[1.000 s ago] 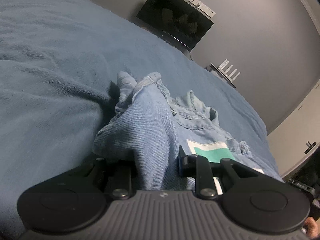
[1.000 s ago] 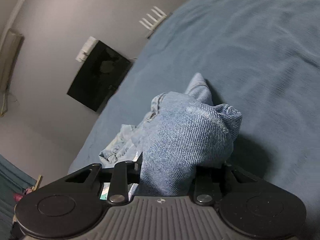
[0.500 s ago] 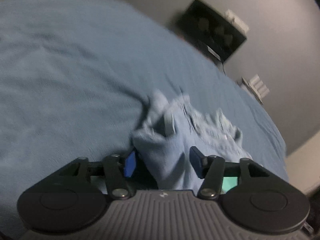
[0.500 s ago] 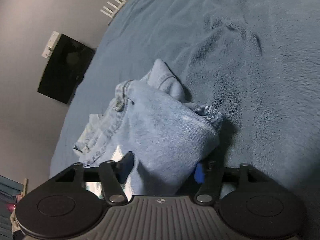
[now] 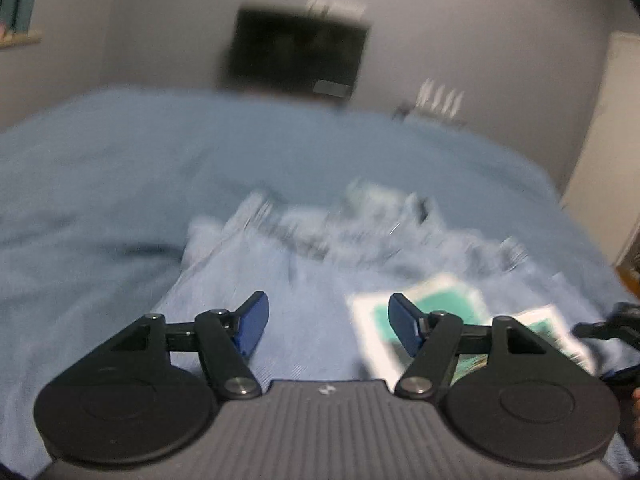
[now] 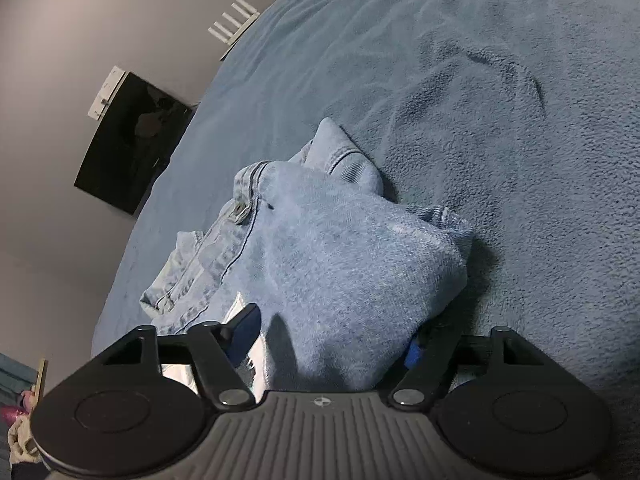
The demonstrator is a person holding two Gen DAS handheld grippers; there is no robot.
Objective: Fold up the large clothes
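Note:
Light blue jeans (image 6: 320, 248) lie folded in a heap on the blue bed blanket (image 6: 500, 100). In the right wrist view a thick denim fold sits between the fingers of my right gripper (image 6: 330, 340). Its jaws are closing, and the left pad still stands off the cloth. The left wrist view is blurred. There the jeans (image 5: 280, 264) lie under and ahead of my left gripper (image 5: 328, 324). Its jaws are opening, with only flat denim showing behind the gap. A white and teal patch (image 5: 436, 304) shows on the jeans by the right blue pad (image 5: 404, 328).
A black screen (image 5: 296, 48) hangs on the grey wall beyond the bed, with a white router (image 5: 436, 100) to its right. The blanket (image 5: 100, 184) spreads wide on all sides of the jeans. A dark gripper part (image 5: 616, 324) shows at the right edge.
Both grippers were shut on denim folds a second ago and have let go. The folds dropped onto the bed. The left gripper rolled level and swung right; the right one drew back slightly.

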